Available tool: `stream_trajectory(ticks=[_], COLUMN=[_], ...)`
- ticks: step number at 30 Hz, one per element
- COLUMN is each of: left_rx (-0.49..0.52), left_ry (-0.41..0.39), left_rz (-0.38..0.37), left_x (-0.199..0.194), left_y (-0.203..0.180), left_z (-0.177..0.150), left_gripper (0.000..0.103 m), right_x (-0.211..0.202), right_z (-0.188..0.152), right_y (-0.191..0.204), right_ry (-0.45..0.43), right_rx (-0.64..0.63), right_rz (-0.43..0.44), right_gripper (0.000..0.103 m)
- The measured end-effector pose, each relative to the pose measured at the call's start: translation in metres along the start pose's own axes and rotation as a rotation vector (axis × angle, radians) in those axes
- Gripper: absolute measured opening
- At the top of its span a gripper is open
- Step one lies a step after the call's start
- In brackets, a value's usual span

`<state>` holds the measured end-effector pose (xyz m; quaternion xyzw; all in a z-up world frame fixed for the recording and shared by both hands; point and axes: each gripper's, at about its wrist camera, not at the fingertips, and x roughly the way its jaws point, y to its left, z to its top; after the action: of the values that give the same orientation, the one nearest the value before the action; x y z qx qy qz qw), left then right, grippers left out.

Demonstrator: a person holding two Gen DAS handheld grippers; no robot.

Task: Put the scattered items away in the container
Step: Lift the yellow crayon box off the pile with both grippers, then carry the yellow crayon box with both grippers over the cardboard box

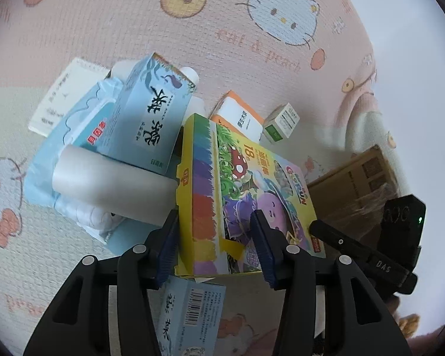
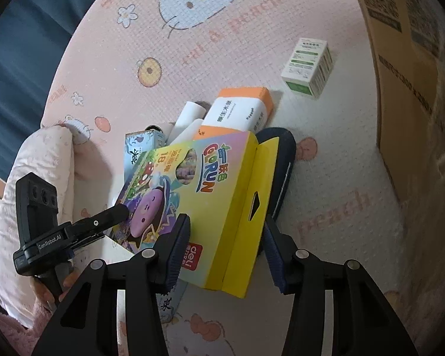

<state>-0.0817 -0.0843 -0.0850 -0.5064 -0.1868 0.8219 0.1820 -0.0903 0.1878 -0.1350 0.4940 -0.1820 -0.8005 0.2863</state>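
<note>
Yellow cardboard sits between the jaws of both tools: the left hand-held gripper [image 1: 215,244] straddles one end of the crayon box [image 1: 246,195], its blue pads standing either side of the striped edge and the picture face. Whether they press is hard to tell; I read them as partly open around the box rather than clamped. The right hand-held gripper [image 2: 227,247] comes at the same crayon box [image 2: 192,195] from the other end, its pads flanking the flap with the hanging slot, and a small gap seems to show on the right side.

I judge the box light and fairly stiff, though a thin carton that will dent if squeezed across its broad faces. Its printed skin looks glossy, so it may slip. The better hold is across the narrow thickness near a corner, not on the loose flap, which could fold or open.

It lies tilted on a heap: a pale blue box [image 1: 151,118], a white roll [image 1: 109,190], a soft blue pack [image 1: 53,160], with an orange-and-white box [image 1: 240,118] and a small green-and-white box [image 1: 281,123] beyond, all on a pink cartoon-print mat [image 1: 133,23]. A brown cardboard carton [image 2: 406,68], probably the container, stands near on the right.
</note>
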Motion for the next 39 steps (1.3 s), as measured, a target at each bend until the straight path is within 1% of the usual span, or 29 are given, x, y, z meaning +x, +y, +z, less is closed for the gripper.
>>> stream_trajectory(ticks=[5, 7, 10, 13, 14, 17, 19, 22, 24, 26, 29, 32, 36, 39], left_rx=[0.028, 0.042, 0.108, 0.189, 0.197, 0.157, 0.136, 0.161, 0.152, 0.112, 0.108, 0.142, 0.182, 0.194], left_ry=[0.003, 0.002, -0.017, -0.032, -0.031, -0.019, -0.015, -0.029, -0.034, -0.043, -0.062, -0.093, -0.136, -0.174], left_rz=[0.011, 0.018, 0.043, 0.076, 0.081, 0.062, 0.054, 0.067, 0.069, 0.054, 0.038, 0.027, -0.006, -0.038], left_x=[0.0, 0.0, -0.003, -0.003, -0.003, -0.001, -0.002, -0.004, -0.005, -0.007, -0.01, -0.018, -0.032, -0.043], left_y=[-0.005, -0.007, -0.016, -0.027, -0.028, -0.02, -0.014, -0.018, -0.02, -0.019, -0.021, -0.033, -0.05, -0.062], left_z=[0.003, 0.005, 0.006, 0.005, 0.005, 0.008, 0.008, 0.007, 0.009, 0.015, 0.02, 0.024, 0.032, 0.042], left_gripper=[0.048, 0.047, 0.047, 0.047, 0.047, 0.047, 0.047, 0.047, 0.047, 0.045, 0.044, 0.044, 0.044, 0.043], right_x=[0.001, 0.004, 0.008, 0.011, 0.011, 0.014, 0.015, 0.016, 0.012, 0.01, 0.005, -0.008, -0.033, -0.051], right_z=[-0.003, -0.005, -0.008, -0.01, -0.01, -0.011, -0.01, -0.009, -0.011, -0.012, -0.009, -0.004, 0.01, 0.02], right_y=[-0.007, -0.011, -0.02, -0.025, -0.025, -0.027, -0.025, -0.02, -0.014, -0.007, -0.002, -0.002, 0.01, 0.02], right_ry=[0.027, 0.034, 0.047, 0.051, 0.05, 0.051, 0.052, 0.051, 0.008, -0.011, -0.035, -0.071, -0.134, -0.183], right_rx=[0.063, 0.086, 0.144, 0.174, 0.171, 0.187, 0.172, 0.146, 0.129, 0.108, 0.105, 0.092, 0.06, 0.035], right_rz=[-0.002, 0.012, 0.051, 0.059, 0.058, 0.079, 0.082, 0.07, 0.055, 0.046, 0.039, 0.028, -0.003, -0.017], right_gripper=[0.047, 0.047, 0.048, 0.048, 0.048, 0.049, 0.049, 0.049, 0.048, 0.048, 0.048, 0.047, 0.047, 0.047])
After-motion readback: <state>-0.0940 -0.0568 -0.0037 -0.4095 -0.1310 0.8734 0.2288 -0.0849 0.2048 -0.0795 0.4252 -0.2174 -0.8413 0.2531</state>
